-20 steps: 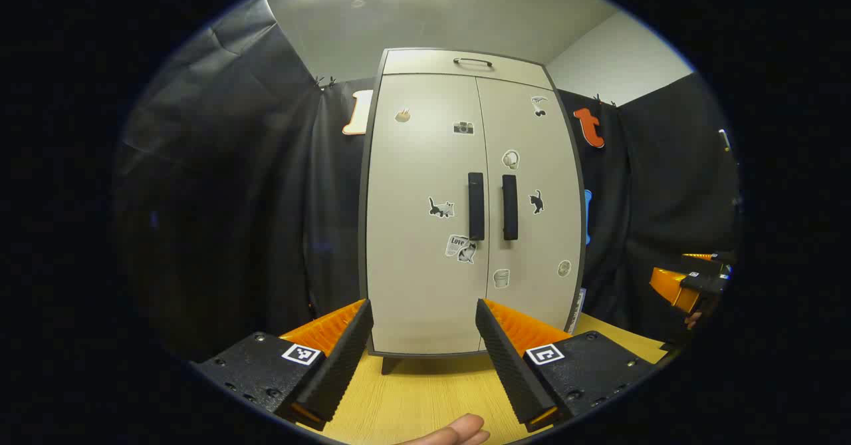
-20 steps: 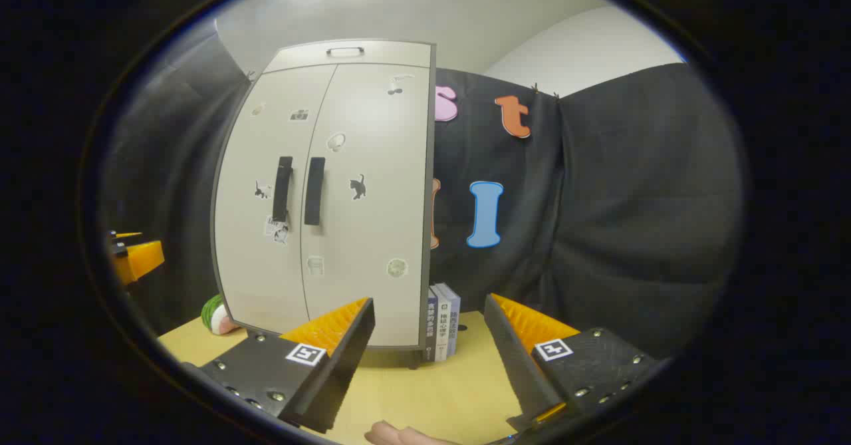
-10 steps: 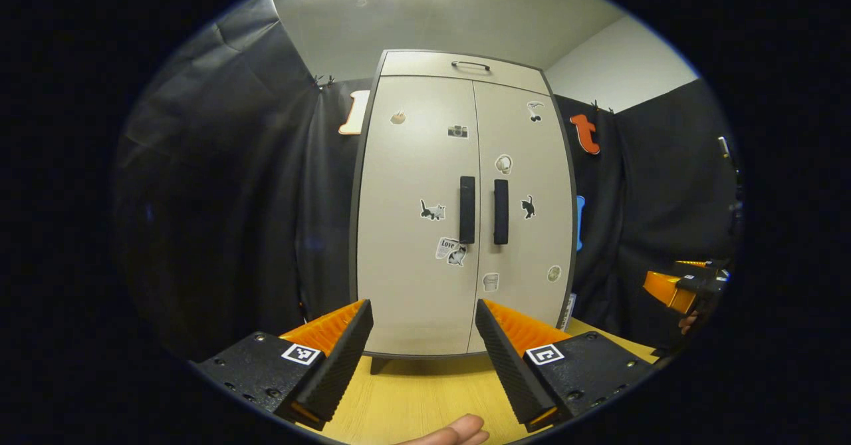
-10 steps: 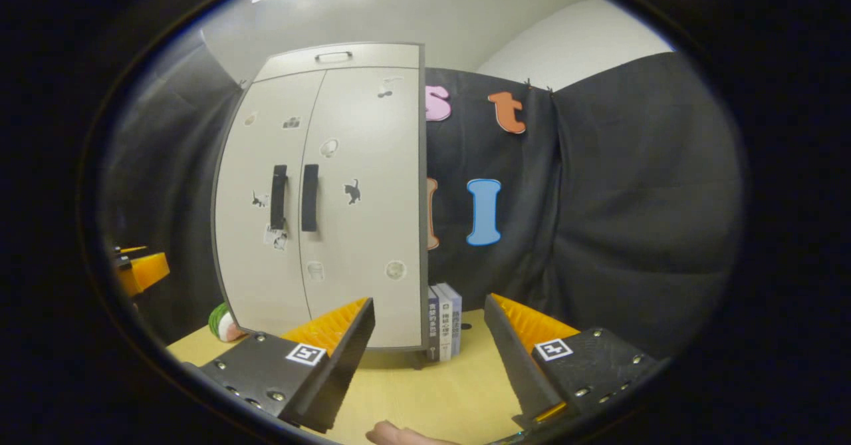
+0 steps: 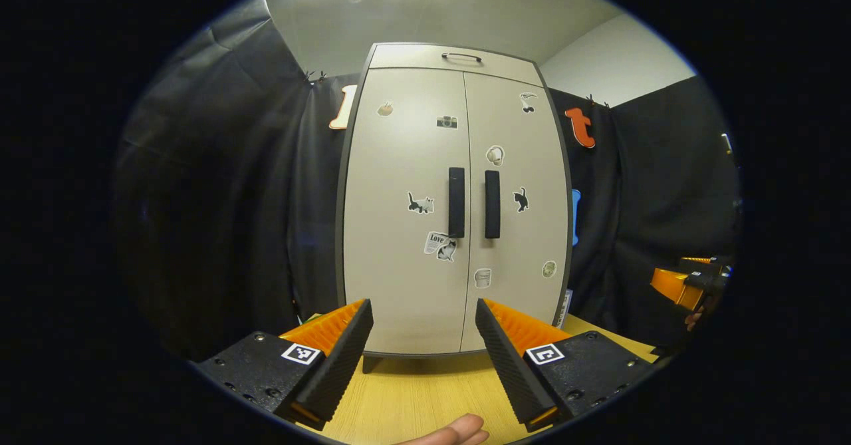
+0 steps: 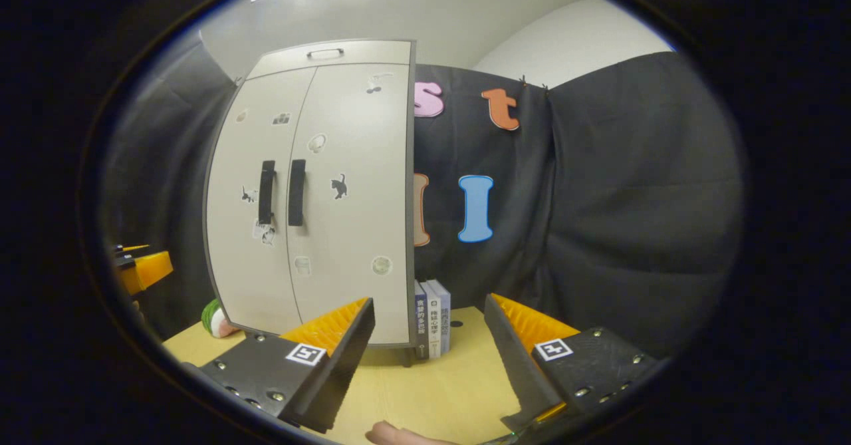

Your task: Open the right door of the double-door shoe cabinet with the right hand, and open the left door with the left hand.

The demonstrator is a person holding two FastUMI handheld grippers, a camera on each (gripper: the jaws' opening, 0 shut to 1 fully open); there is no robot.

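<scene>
the shoe cabinet (image 5: 452, 205) is seen standing on the worktop (image 5: 425, 392), both doors closed; in the left gripper view it has shifted slightly leftward since the earlier frames. the left door handle (image 5: 456, 202) and right door handle (image 5: 491, 204) are untouched. the left gripper (image 5: 423, 338) is held apart, short of the doors. the right gripper (image 6: 429, 338) is likewise held apart, aimed right of the cabinet near the books (image 6: 432, 322).

Bare tabletop (image 5: 412, 398) lies before the closed shoe cabinet (image 5: 405, 232); books (image 6: 431, 318) stand against its right side.
</scene>
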